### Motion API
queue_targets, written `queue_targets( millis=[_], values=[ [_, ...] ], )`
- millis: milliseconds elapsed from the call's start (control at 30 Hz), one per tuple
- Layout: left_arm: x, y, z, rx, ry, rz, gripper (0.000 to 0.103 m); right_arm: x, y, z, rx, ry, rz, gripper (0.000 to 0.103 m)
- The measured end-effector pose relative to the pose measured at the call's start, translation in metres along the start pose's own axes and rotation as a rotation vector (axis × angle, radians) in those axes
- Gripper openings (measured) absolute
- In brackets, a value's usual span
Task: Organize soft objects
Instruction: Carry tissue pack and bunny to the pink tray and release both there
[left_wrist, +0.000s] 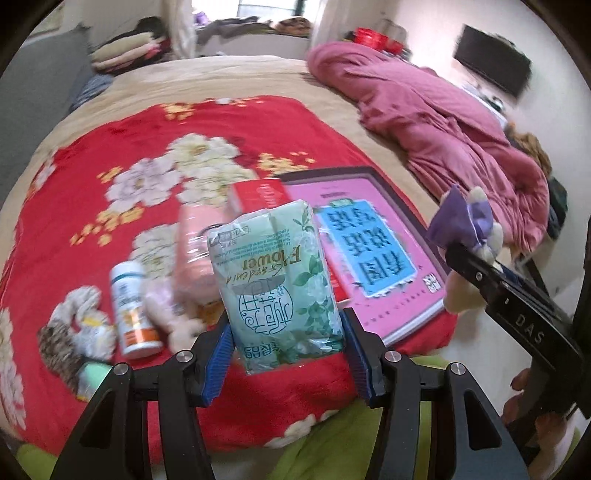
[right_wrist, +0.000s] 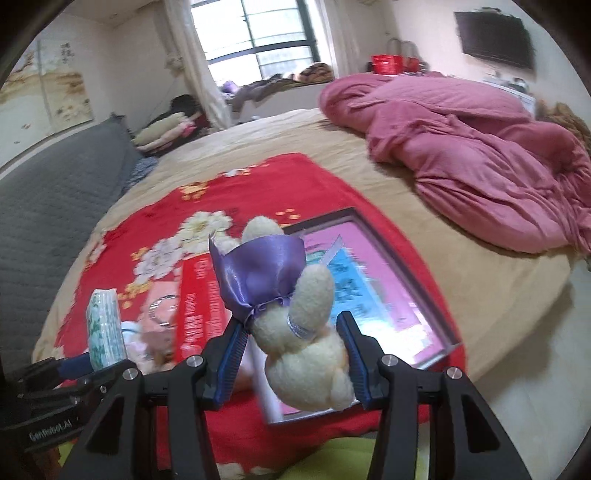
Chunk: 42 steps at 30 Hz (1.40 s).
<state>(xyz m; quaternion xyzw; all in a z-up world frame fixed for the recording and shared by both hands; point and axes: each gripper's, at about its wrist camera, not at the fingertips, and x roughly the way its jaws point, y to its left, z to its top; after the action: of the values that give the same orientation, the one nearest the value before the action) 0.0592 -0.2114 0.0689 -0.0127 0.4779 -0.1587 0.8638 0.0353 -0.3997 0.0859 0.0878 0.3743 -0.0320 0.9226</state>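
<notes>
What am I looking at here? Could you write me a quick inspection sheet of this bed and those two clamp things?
Surface: red floral blanket over a beige bed.
Job's things: green plastic tissue pack; cream plush bear with purple satin bow.
Clutter: white pill bottle, patterned fabric scrunchie, pink framed board, red box.
Grippers: left tool shut on the tissue pack; right tool shut on the bear.
Cables: nothing seen.
Surroundings: crumpled pink duvet, window, wall television.

Both claws (left_wrist: 288, 354) (right_wrist: 291, 354) clamped, seemingly angled downward.
</notes>
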Motion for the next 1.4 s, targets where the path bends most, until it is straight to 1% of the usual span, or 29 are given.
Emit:
queue_targets(
  millis=[100,233,333,400,600,700,833,900,967,1067,1167,1233,1333,1400],
  values=[
    [0.012,-0.023,0.01,0.036,0.01,-0.02,0.057,0.005,-0.019,0.003,0.025,0.006,-0.039,0.05],
    [0.03,-0.049,0.023,0.068,0.04,-0.056,0.057,0.01,-0.046,0.005,0.063,0.018,-0.063,0.05],
    [0.045,-0.067,0.027,0.105,0.056,-0.063,0.057,0.019,-0.066,0.006,0.091,0.041,-0.079,0.05],
    [0.056,-0.077,0.03,0.123,0.074,-0.069,0.057,0.026,-0.078,0.006,0.109,0.063,-0.084,0.05],
    [0.093,-0.103,0.033,0.198,0.147,-0.062,0.057,0.053,-0.104,0.008,0.152,0.126,-0.058,0.05],
    [0.108,-0.111,0.034,0.219,0.179,-0.06,0.057,0.07,-0.11,0.009,0.161,0.167,-0.053,0.05],
    [0.129,-0.119,0.033,0.241,0.225,-0.061,0.057,0.091,-0.114,0.011,0.179,0.223,-0.012,0.05],
    [0.137,-0.12,0.031,0.238,0.254,-0.058,0.057,0.099,-0.115,0.01,0.18,0.249,-0.012,0.051],
    [0.143,-0.118,0.029,0.225,0.271,-0.056,0.057,0.103,-0.117,0.009,0.18,0.26,-0.03,0.051],
    [0.152,-0.118,0.026,0.234,0.285,-0.044,0.057,0.109,-0.119,0.005,0.182,0.281,-0.056,0.051],
    [0.157,-0.117,0.024,0.231,0.301,-0.043,0.057,0.114,-0.12,0.002,0.184,0.294,-0.055,0.051],
    [0.157,-0.119,0.022,0.241,0.298,-0.039,0.057,0.115,-0.12,0.0,0.174,0.292,-0.07,0.051],
    [0.157,-0.12,0.022,0.237,0.298,-0.053,0.057,0.114,-0.118,-0.001,0.154,0.283,-0.09,0.052],
    [0.158,-0.122,0.022,0.241,0.294,-0.049,0.057,0.113,-0.116,-0.002,0.136,0.274,-0.104,0.056]
  ],
)
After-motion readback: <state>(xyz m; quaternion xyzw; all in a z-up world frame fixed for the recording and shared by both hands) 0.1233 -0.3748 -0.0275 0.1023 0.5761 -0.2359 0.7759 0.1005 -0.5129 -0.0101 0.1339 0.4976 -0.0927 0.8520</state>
